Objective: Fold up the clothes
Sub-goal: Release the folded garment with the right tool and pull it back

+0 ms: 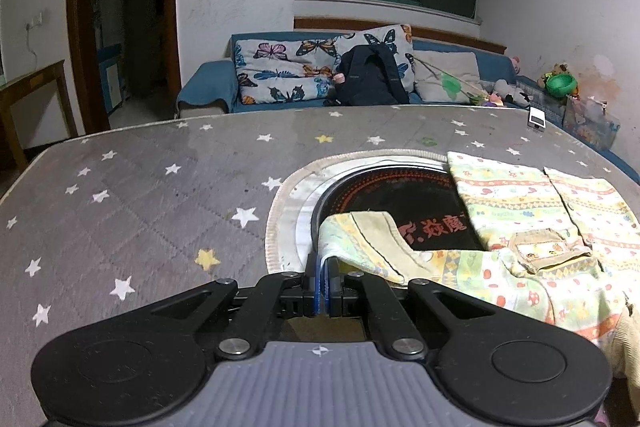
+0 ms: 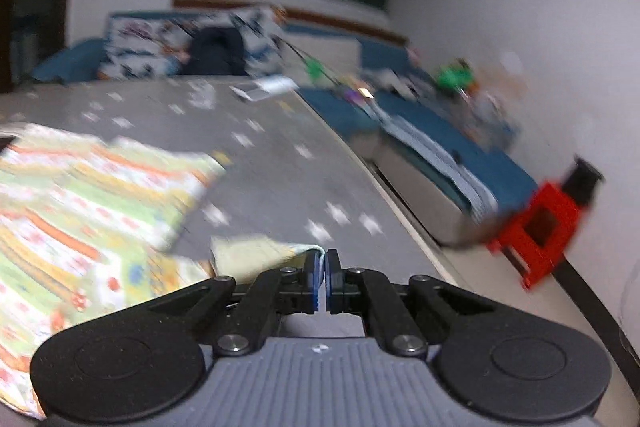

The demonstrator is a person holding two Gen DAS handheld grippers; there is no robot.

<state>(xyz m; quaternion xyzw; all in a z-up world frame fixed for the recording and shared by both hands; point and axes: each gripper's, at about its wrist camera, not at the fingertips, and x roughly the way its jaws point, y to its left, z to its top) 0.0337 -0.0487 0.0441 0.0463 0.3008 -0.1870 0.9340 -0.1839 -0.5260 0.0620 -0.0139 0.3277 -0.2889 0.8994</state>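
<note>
A child's patterned garment point(image 1: 520, 219), pale yellow-green with coloured stripes and prints, lies on the grey star-print table cover point(image 1: 140, 211). My left gripper point(image 1: 323, 263) is shut on a folded-over edge of the garment, lifted a little over the round black cooktop point(image 1: 400, 207). In the blurred right wrist view the same garment point(image 2: 88, 195) lies at the left. My right gripper point(image 2: 322, 259) is shut on another edge of it near the table's right side.
A small white device point(image 1: 537, 118) lies at the far table edge. Behind stands a blue sofa point(image 1: 208, 87) with butterfly cushions, a black backpack point(image 1: 368, 75) and toys. A red stool point(image 2: 540, 231) stands right of the table. A doorway is far left.
</note>
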